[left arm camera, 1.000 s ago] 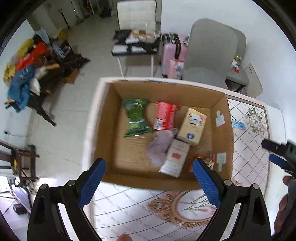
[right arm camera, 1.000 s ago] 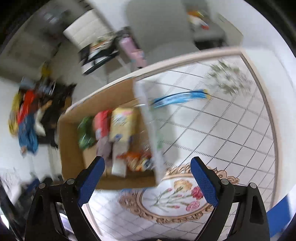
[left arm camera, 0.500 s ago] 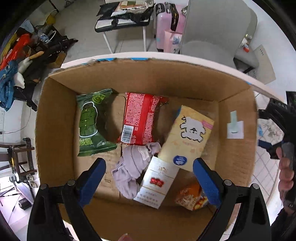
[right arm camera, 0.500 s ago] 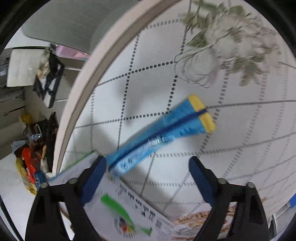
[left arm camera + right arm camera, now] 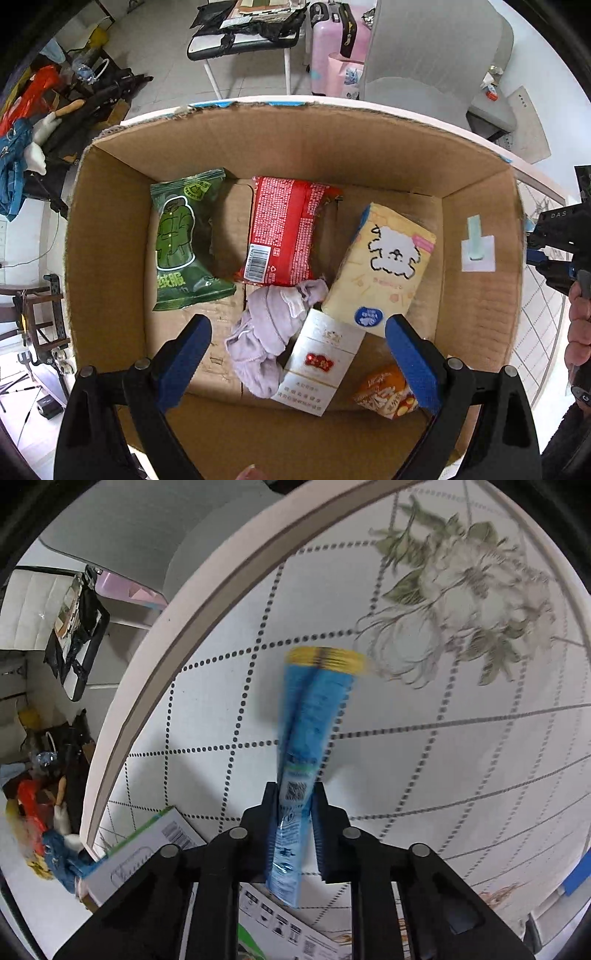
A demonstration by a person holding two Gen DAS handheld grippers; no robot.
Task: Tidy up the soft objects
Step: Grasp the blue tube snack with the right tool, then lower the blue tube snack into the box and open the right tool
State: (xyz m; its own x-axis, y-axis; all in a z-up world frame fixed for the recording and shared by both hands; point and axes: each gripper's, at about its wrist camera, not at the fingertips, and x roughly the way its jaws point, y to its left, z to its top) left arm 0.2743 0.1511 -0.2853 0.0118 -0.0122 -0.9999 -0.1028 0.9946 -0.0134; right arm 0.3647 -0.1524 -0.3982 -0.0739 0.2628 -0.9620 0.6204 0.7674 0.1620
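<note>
Half a second ago the right claw [image 5: 294, 814] stood wide apart around the blue sachet [image 5: 313, 734] lying crosswise on the desk [image 5: 461, 775]; now its jaws are closed on the packet's near end, and the packet points straight ahead of the claw, its yellow-tipped far end blurred. The left claw [image 5: 297, 360] has edged slightly deeper over the cardboard box [image 5: 110, 236] and hangs there with its jaws spread wide and nothing between them, the lilac cloth [image 5: 267, 336] and white carton [image 5: 319, 363] directly ahead of its tips, the green pouch [image 5: 184, 240] and red pouch [image 5: 286, 229] farther ahead, the yellow tissue pack [image 5: 384, 266] ahead and to its right. My worry is the grip: only the thin tail of the sachet is pinched, so a quick swing toward the box could let the limp film slide out or flop against the box wall. The right claw seems angled down toward the desk, close to the box's outer side; the left looks steeply down into it.
</note>
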